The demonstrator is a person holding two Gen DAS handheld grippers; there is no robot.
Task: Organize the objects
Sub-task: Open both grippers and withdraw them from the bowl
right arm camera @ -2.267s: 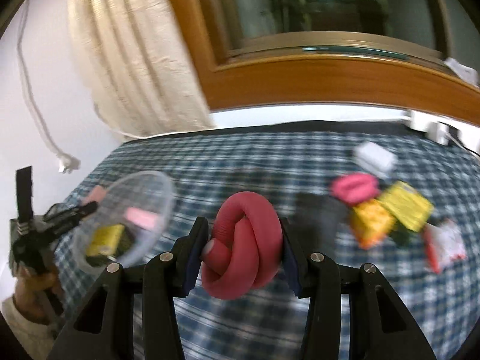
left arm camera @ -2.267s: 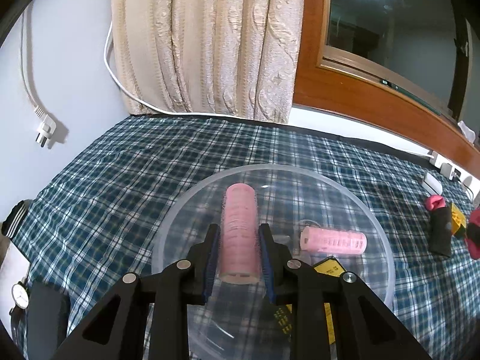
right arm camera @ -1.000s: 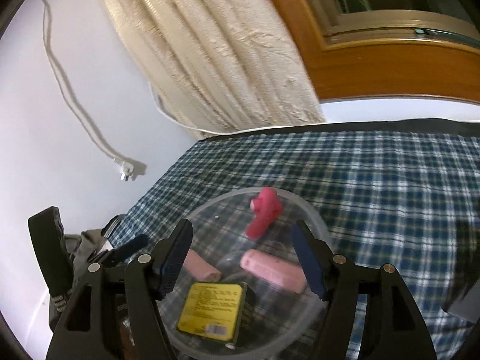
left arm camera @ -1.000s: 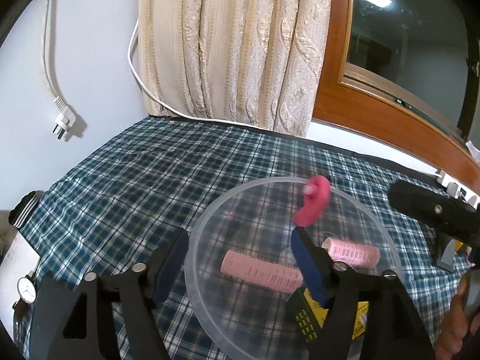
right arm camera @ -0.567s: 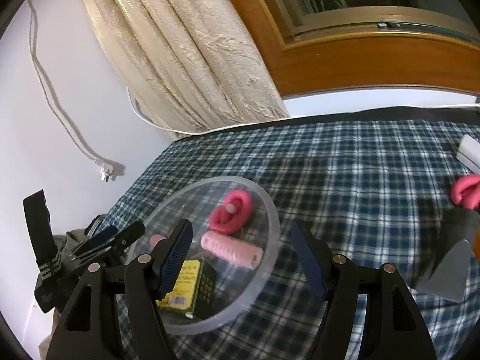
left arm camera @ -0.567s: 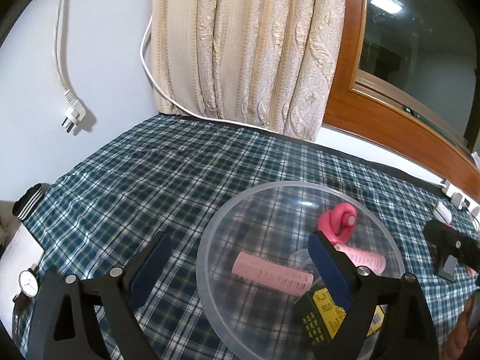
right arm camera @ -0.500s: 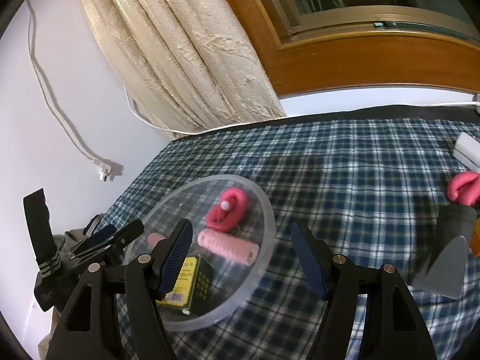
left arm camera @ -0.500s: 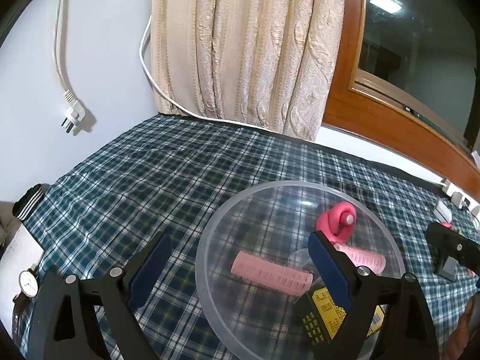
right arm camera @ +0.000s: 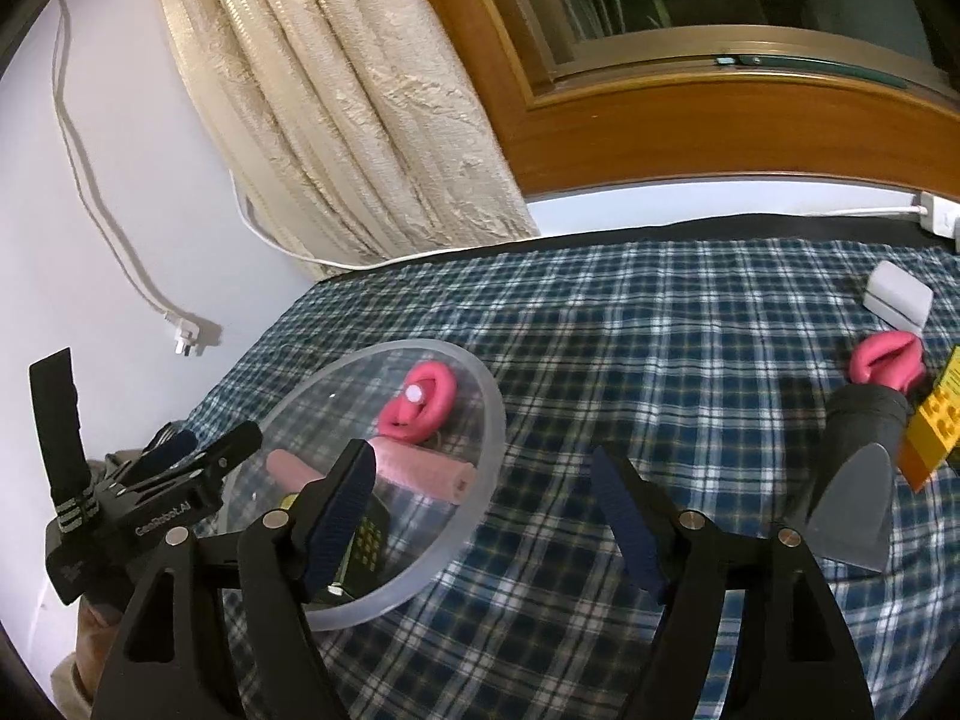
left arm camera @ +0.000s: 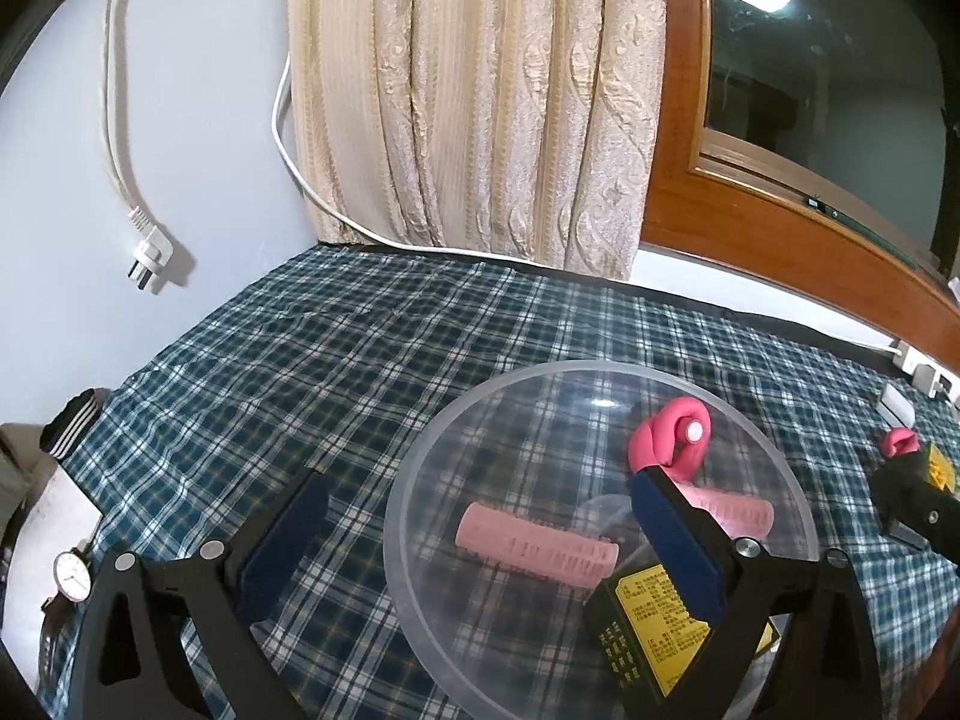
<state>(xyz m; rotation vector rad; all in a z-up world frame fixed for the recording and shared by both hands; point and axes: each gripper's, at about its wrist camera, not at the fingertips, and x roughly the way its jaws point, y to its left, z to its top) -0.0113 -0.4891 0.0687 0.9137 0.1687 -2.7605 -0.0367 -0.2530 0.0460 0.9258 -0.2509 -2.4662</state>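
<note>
A clear round bowl [left arm camera: 414,468] [right arm camera: 480,396] rests on the plaid cloth. Inside lie a knotted pink foam curler [left arm camera: 669,438] [right arm camera: 420,402], two pale pink hair rollers [left arm camera: 534,546] [right arm camera: 420,471] and a yellow-and-black box [left arm camera: 654,606]. My left gripper [left arm camera: 480,534] hovers open at the bowl's near-left rim, holding nothing. My right gripper [right arm camera: 483,501] is open and empty over the bowl's right edge. A second pink curler [right arm camera: 888,360], a grey-black object [right arm camera: 858,474] and a yellow box [right arm camera: 936,420] lie further right.
A white case [right arm camera: 897,294] sits near the back right. A wristwatch [left arm camera: 72,576] lies at the cloth's left edge. A curtain [left arm camera: 474,96], a hanging white plug [left arm camera: 150,258] and a wooden window frame [right arm camera: 720,132] stand behind the table.
The left gripper let go of a pink roller into the bowl and opened. The right gripper dropped the knotted pink curler into the bowl, opened and drew back to the right.
</note>
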